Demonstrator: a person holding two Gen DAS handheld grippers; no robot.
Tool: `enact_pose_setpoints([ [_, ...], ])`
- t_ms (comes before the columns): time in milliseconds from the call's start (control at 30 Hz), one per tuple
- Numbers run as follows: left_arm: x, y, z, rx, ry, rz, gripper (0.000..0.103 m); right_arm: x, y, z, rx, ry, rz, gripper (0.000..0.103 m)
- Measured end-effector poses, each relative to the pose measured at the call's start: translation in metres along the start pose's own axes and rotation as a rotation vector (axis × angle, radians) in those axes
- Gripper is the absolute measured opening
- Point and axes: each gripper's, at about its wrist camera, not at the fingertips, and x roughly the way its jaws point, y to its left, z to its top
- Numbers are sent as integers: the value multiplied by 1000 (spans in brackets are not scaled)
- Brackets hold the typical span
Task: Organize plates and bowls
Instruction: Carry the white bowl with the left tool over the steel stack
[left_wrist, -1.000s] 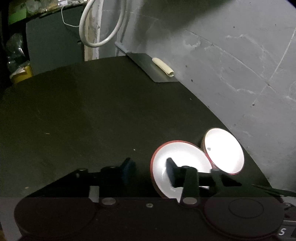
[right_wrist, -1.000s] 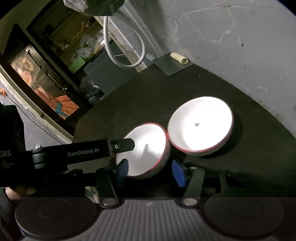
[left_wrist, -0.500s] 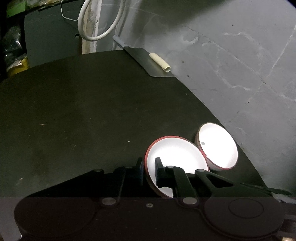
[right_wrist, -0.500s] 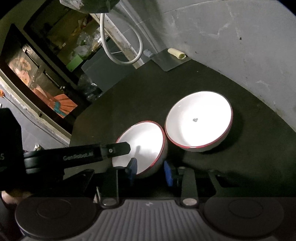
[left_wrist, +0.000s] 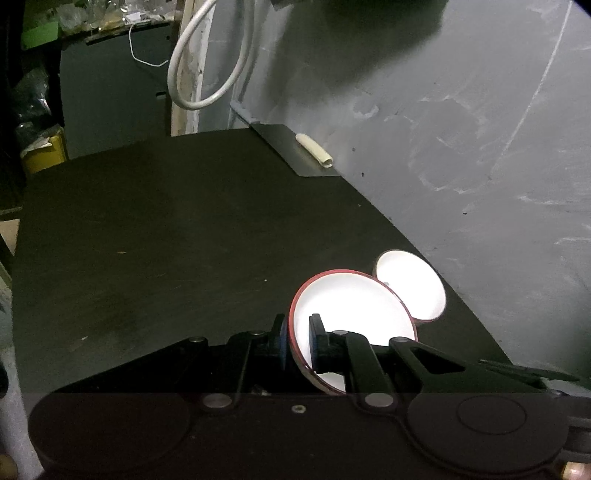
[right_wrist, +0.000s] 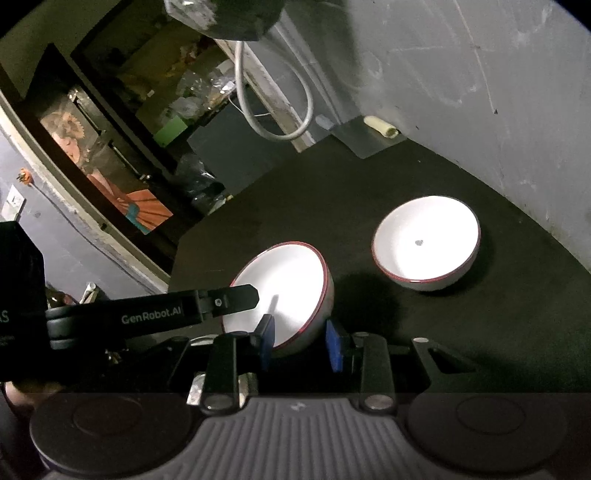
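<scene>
A: Where does the near bowl (right_wrist: 284, 291) sit, taking the far bowl (right_wrist: 426, 242) as the mark?

B: It is apart from the far bowl, on the side away from the wall (right_wrist: 480, 92), tilted and off the table (right_wrist: 480, 350), with its shadow on the dark top between the two. The far bowl stands upright on the table, just beside the wall.

A: And the right gripper (right_wrist: 300, 341)?

B: Its blue pads are narrowed onto the near bowl's rim, one inside the white hollow, one against the outer wall. It pinches that rim.

A: The left gripper (left_wrist: 296, 341)?

B: It is nearly pressed together on the same bowl (left_wrist: 351, 314), at the rim edge farthest from the far bowl (left_wrist: 412, 284). One finger lies inside, one outside, the thin wall clamped between them. In the right view its black finger (right_wrist: 225, 301) reaches over the rim.

A: Anything past the far bowl?

B: A grey sheet (left_wrist: 295, 147) bearing a pale tube (left_wrist: 314, 156) lies against the wall, well beyond it.
</scene>
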Motion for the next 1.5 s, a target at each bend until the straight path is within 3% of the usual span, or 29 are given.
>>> enact_pose_setpoints([
  [333,-50,0,-24,1,-37,-10,12,-38,33,-27,-40,-8,12,34],
  [800,-116,9,-82,-19,-50,-31,12,-85,77,-83,-82,13,21,34],
  [1500,-164,10,-152,-26,6,-44,12,-122,97,-146,-127,108,24,34],
])
